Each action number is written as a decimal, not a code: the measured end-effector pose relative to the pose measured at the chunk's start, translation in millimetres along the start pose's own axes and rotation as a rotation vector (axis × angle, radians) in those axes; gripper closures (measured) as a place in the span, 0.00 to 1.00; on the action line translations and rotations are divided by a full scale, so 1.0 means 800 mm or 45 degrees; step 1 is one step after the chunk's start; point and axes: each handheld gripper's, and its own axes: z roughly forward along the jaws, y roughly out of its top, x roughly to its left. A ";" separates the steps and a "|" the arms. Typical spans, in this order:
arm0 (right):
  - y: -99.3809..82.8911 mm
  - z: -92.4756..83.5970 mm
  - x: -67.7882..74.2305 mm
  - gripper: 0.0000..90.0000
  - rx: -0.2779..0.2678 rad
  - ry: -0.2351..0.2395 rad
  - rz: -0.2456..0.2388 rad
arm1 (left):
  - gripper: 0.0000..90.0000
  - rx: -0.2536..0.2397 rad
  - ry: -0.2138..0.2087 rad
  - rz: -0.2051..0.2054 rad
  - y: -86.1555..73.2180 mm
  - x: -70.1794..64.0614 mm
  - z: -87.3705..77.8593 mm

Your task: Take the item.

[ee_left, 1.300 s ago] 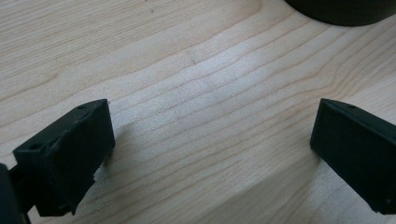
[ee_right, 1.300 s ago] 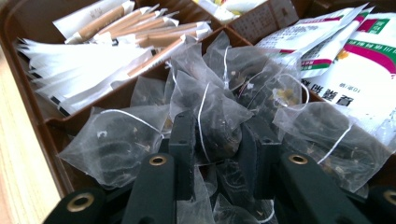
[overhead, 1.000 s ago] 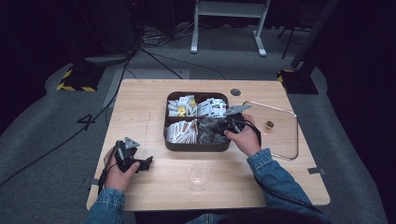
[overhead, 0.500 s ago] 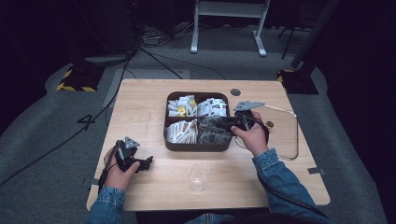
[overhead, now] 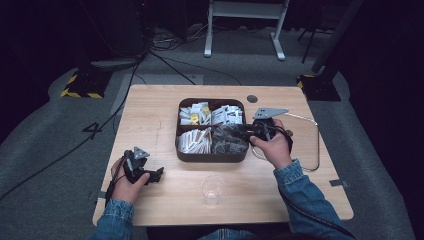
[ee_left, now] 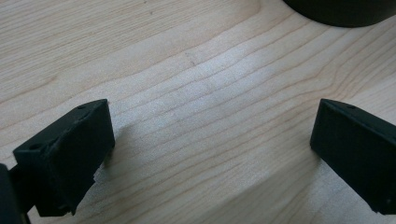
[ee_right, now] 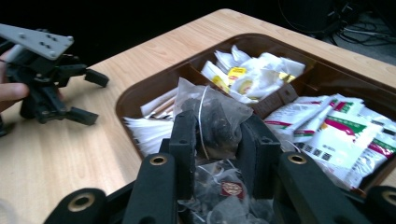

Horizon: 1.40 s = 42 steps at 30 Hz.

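Right claw (ee_right: 215, 140) pinching tea bag (ee_right: 212, 116), sachets (ee_right: 336, 135) beside, cup (overhead: 212, 189) near

pale wooden table (overhead: 165, 120): smooth, matt, grain lines clear in left gripper view. dark brown four-compartment plastic tray (overhead: 212, 155): smooth w/ slight sheen on rim. translucent mesh tea bag w/ dark leaves (ee_right: 212, 119): thin gauzy fabric, white string across it, pinched btwn black matt plastic right gripper (ee_right: 216, 135); brass-look metal rivets on its arms. black matt plastic left gripper (overhead: 152, 175), grey flat metal-look plate on top. white paper sachets (ee_right: 336, 135): glossy printed. clear plastic cup (overhead: 212, 190): shiny, see-through. denim cloth sleeves (overhead: 305, 195).
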 end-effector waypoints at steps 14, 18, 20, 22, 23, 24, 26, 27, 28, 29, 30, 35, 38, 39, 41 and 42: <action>0.009 -0.015 0.043 0.77 0.002 0.062 -0.075 | 0.00 0.000 0.000 0.000 0.000 0.000 0.000; 0.010 -0.019 0.055 0.77 0.008 0.078 -0.092 | 0.00 -0.001 -0.003 -0.002 0.000 0.000 0.000; 0.010 -0.021 0.062 0.77 0.014 0.087 -0.103 | 0.00 0.001 -0.003 -0.002 0.000 0.000 0.000; 0.011 -0.022 0.068 0.77 0.020 0.096 -0.115 | 0.00 0.000 0.001 -0.001 0.000 0.000 0.000; 0.011 -0.023 0.070 0.77 0.024 0.101 -0.118 | 0.00 0.000 0.001 0.000 0.000 0.000 0.000; 0.011 -0.023 0.073 0.77 0.028 0.106 -0.122 | 0.00 0.000 0.001 0.000 0.000 0.000 0.000; 0.011 -0.024 0.076 0.77 0.035 0.110 -0.119 | 0.00 0.000 0.001 -0.001 0.000 0.000 0.000; 0.011 -0.024 0.078 0.77 0.038 0.114 -0.114 | 0.00 0.000 0.001 -0.001 0.000 0.000 0.000; 0.011 -0.025 0.080 0.77 0.044 0.120 -0.105 | 0.00 -0.001 0.001 -0.001 0.000 0.000 0.000; 0.011 -0.025 0.082 0.77 0.051 0.131 -0.100 | 0.00 0.000 0.001 -0.001 0.000 0.000 0.000; 0.011 -0.024 0.084 0.77 0.058 0.142 -0.097 | 0.00 0.000 0.001 -0.001 0.000 0.000 0.000; 0.012 -0.024 0.094 0.77 0.097 0.200 -0.102 | 0.00 0.001 0.001 0.000 0.000 0.000 0.000; 0.011 -0.021 0.100 0.77 0.117 0.229 -0.111 | 0.00 0.001 0.001 0.000 0.000 0.000 0.000; 0.010 -0.019 0.103 0.77 0.125 0.241 -0.118 | 0.00 0.000 0.001 0.000 0.000 0.000 0.000; 0.010 -0.016 0.107 0.77 0.136 0.259 -0.130 | 0.00 0.001 0.001 0.000 0.000 0.000 0.000; 0.009 -0.015 0.109 0.77 0.133 0.266 -0.137 | 0.00 0.001 0.001 0.000 0.000 0.000 0.000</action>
